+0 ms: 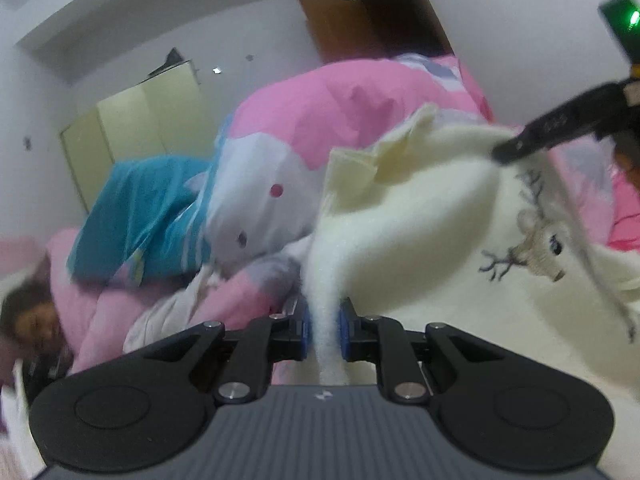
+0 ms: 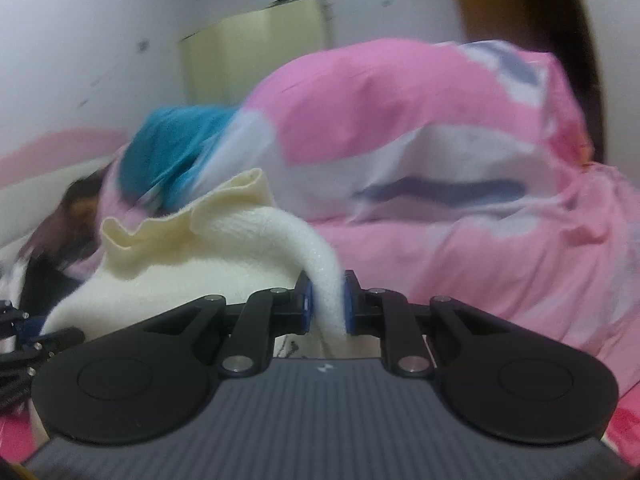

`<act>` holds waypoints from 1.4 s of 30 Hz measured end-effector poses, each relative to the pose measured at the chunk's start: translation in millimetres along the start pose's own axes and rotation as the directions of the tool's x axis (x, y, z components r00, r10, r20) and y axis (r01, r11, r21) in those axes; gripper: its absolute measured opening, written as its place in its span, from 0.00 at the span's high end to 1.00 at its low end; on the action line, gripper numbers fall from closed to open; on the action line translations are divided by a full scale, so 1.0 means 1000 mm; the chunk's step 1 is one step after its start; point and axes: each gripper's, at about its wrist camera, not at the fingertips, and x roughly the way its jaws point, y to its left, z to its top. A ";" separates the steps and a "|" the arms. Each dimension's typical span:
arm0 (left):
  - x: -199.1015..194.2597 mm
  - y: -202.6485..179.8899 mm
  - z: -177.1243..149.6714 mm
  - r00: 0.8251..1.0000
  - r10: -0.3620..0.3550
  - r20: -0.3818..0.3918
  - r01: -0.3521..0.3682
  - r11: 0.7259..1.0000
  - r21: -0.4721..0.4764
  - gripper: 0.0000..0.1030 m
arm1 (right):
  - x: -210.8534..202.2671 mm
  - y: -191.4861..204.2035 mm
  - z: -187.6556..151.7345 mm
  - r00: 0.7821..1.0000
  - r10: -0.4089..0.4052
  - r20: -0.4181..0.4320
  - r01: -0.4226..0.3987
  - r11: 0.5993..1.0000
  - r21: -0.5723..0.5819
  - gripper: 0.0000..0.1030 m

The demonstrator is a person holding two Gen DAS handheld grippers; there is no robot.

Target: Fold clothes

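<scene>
The cream knitted sweater [image 1: 420, 208] is the thing to go by here: it hangs lifted over the bed, pinched at two places along its edge. The left tool [image 1: 324, 326] has its blue pads [image 1: 305, 330] pressed tight on a narrow fold of the sweater's white knit, nearly closed with only the fabric between them. The right tool [image 2: 326, 306] is clamped the same way on another strip of the sweater, and from the left wrist view its black finger [image 1: 532, 136] reaches in at the sweater's upper right edge. The ribbed, paler collar [image 2: 188, 216] stands ruffled between the two holds. A stitched reindeer [image 1: 536, 248] shows on the sweater's front, below the right tool. Behind the sweater lies a bunched pink and white duvet [image 2: 420, 120], with a teal pillow [image 1: 144, 208] to its left. Beyond those, a pale yellow wardrobe [image 2: 256, 48] stands against the wall. Both views are blurred.
</scene>
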 end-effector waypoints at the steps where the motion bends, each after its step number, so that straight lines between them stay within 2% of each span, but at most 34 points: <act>1: 0.016 -0.003 0.005 1.000 0.004 -0.013 -0.003 1.000 0.013 0.85 | 0.006 -0.005 0.003 1.000 -0.029 0.012 0.029 1.000 0.005 0.87; 4: 0.067 -0.019 -0.001 0.994 -0.005 -0.108 0.005 1.000 -0.001 0.84 | 0.035 -0.014 -0.009 0.996 -0.083 -0.018 0.083 0.996 -0.018 0.87; 7: 0.101 -0.035 -0.025 0.981 -0.035 -0.190 0.031 0.999 -0.023 0.80 | 0.063 -0.023 -0.031 0.990 -0.115 -0.078 0.113 0.993 -0.026 0.87; 10: 0.123 -0.043 -0.053 0.954 -0.089 -0.285 0.067 0.994 -0.085 0.69 | 0.093 -0.029 -0.058 0.982 -0.133 -0.133 0.130 0.991 -0.028 0.86; 12: 0.127 -0.045 -0.066 0.941 -0.092 -0.325 0.067 0.994 -0.088 0.63 | 0.109 -0.030 -0.071 0.972 -0.156 -0.174 0.152 0.988 -0.038 0.83; 14: 0.121 -0.042 -0.073 0.938 -0.075 -0.339 0.052 0.996 -0.076 0.53 | 0.123 -0.031 -0.082 0.961 -0.187 -0.204 0.181 0.982 -0.048 0.74; 16: 0.103 -0.031 -0.075 0.938 -0.073 -0.339 0.046 0.995 -0.086 0.52 | 0.128 -0.033 -0.088 0.952 -0.208 -0.225 0.201 0.978 -0.051 0.63; 19: 0.077 -0.011 -0.068 0.937 -0.076 -0.340 0.037 0.992 -0.119 0.51 | 0.118 -0.046 -0.082 0.955 -0.161 -0.247 0.169 0.986 0.010 0.42; 22: 0.035 0.016 -0.057 0.941 -0.085 -0.326 0.034 0.987 -0.159 0.50 | 0.081 -0.070 -0.071 0.963 -0.085 -0.255 0.117 0.987 0.111 0.37; 25: -0.013 0.039 -0.045 0.951 -0.098 -0.294 0.045 0.982 -0.184 0.44 | 0.025 -0.098 -0.063 0.966 -0.009 -0.257 0.067 0.974 0.218 0.35; 27: -0.053 0.049 -0.037 0.958 -0.115 -0.263 0.064 0.978 -0.196 0.41 | -0.026 -0.120 -0.060 0.962 0.036 -0.271 0.041 0.961 0.273 0.34; 30: -0.106 0.057 -0.028 0.964 -0.152 -0.220 0.103 0.970 -0.218 0.35 | -0.113 -0.148 -0.064 0.963 0.061 -0.264 0.031 0.943 0.330 0.32; 32: -0.133 0.055 -0.029 0.951 -0.226 -0.211 0.166 0.949 -0.266 0.30 | -0.178 -0.167 -0.072 0.969 0.072 -0.236 0.023 0.926 0.377 0.26; 33: -0.147 0.053 -0.030 0.943 -0.263 -0.206 0.198 0.936 -0.291 0.30 | -0.210 -0.177 -0.076 0.972 0.078 -0.223 0.019 0.915 0.402 0.25; 36: -0.163 0.029 -0.047 0.878 -0.424 -0.224 0.320 0.866 -0.385 0.29 | -0.277 -0.201 -0.104 0.972 0.113 -0.207 0.014 0.848 0.530 0.23; 39: -0.164 -0.017 -0.077 0.795 -0.561 -0.232 0.411 0.779 -0.475 0.30 | -0.307 -0.218 -0.146 0.959 0.118 -0.259 0.073 0.778 0.623 0.23; 40: -0.162 -0.033 -0.088 0.765 -0.602 -0.227 0.432 0.742 -0.512 0.30 | -0.310 -0.221 -0.160 0.954 0.112 -0.278 0.097 0.763 0.639 0.23; 42: -0.153 -0.066 -0.108 0.696 -0.685 -0.213 0.454 0.651 -0.609 0.30 | -0.307 -0.226 -0.189 0.943 0.116 -0.312 0.137 0.718 0.682 0.23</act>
